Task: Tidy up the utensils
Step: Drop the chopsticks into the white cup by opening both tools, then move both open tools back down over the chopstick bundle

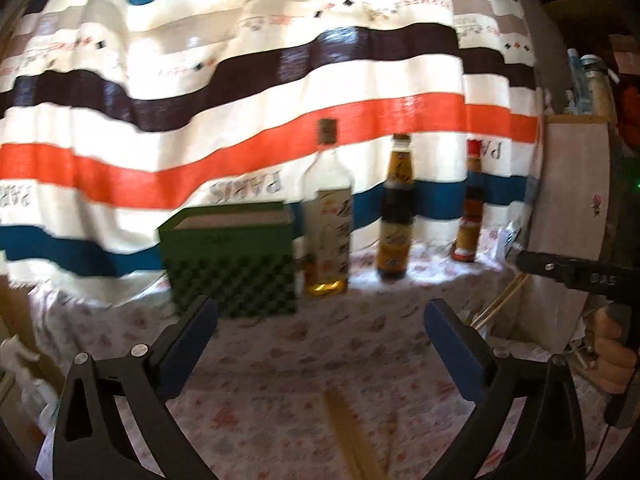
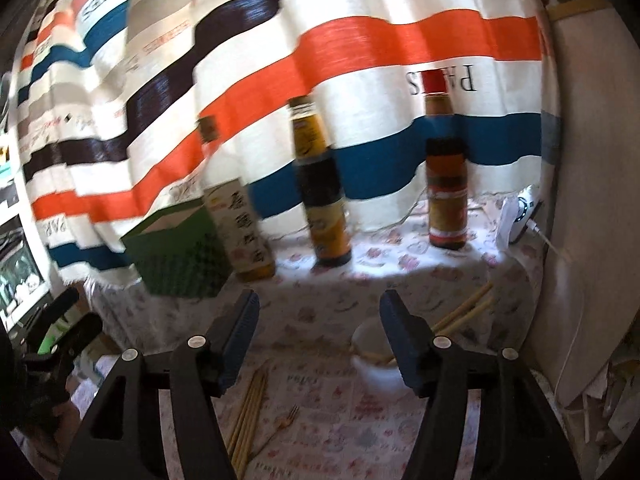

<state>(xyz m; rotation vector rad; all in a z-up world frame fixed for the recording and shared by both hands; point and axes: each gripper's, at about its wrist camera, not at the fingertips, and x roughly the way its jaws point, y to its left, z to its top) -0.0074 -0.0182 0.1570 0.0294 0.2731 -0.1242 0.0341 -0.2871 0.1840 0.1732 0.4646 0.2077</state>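
on floral-clothed worktop point(image 2: 320, 304), against striped curtain point(image 1: 280, 80): green box point(image 1: 232, 256), three sauce bottles point(image 1: 394, 208). left hand-held gripper point(image 1: 320, 344) jaws wide apart, empty, above loose chopsticks point(image 1: 348, 436). right hand-held gripper point(image 2: 318, 340) jaws apart, empty; more chopsticks point(image 2: 248, 412) and small fork point(image 2: 286, 420) lie below it, another pair resting in white cup point(image 2: 372, 356).

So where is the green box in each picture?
Left wrist view: the green box sits left of centre, just left of the clear bottle.
Right wrist view: the box is at the left, beside that same bottle.
Shared landmark: the dark bottle standing before the striped curtain.
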